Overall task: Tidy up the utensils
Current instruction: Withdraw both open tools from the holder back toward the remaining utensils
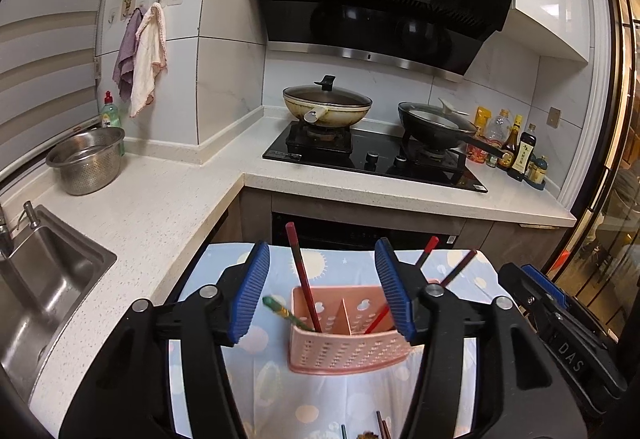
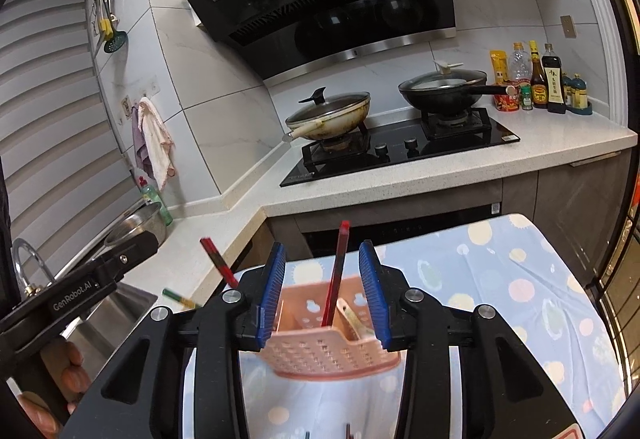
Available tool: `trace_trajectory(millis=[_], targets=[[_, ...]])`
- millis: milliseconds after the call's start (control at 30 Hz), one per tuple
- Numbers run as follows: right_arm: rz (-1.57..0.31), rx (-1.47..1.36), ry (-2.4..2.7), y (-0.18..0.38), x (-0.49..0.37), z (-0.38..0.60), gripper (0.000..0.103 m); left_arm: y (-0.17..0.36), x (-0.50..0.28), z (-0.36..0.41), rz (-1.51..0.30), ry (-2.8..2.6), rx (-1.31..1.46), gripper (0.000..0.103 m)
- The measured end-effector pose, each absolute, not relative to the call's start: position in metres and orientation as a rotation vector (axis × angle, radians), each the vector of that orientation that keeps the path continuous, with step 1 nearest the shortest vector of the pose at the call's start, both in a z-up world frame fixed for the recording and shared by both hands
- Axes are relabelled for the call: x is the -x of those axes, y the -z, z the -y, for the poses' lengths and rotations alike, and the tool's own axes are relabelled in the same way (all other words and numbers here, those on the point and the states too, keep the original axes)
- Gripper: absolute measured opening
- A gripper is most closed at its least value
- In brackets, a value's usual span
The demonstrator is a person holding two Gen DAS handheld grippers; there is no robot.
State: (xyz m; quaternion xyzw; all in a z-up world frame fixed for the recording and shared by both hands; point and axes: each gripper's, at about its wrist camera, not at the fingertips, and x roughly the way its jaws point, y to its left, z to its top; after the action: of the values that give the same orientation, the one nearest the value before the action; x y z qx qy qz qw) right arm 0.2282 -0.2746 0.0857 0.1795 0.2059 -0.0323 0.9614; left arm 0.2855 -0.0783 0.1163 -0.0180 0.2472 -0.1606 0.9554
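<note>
Two grippers, left (image 1: 322,297) & right (image 2: 322,289), both released; chopsticks (image 1: 304,277) are thin, stiff, slippery — you pinch mid-shaft above the light holder (image 1: 348,343).

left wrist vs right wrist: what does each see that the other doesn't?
Left wrist only: the sink basin, and the pink holder's central divider with a red chopstick left of it.
Right wrist only: the person's fingers on the other gripper's handle, and the wall rack of hanging utensils.
Both: pink utensil holder framed between open blue-padded jaws, the stove with two lidded pans, and the dotted cloth.
</note>
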Motion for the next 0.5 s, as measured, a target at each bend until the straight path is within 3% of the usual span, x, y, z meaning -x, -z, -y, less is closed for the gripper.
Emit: trace_trajectory(millis=[500], targets=[[-0.606, -0.386, 0.080, -0.019, -0.098, 0.251, 0.038, -0.059, -0.175, 0.056, -0.645, 0.363, 0.001, 0.053]])
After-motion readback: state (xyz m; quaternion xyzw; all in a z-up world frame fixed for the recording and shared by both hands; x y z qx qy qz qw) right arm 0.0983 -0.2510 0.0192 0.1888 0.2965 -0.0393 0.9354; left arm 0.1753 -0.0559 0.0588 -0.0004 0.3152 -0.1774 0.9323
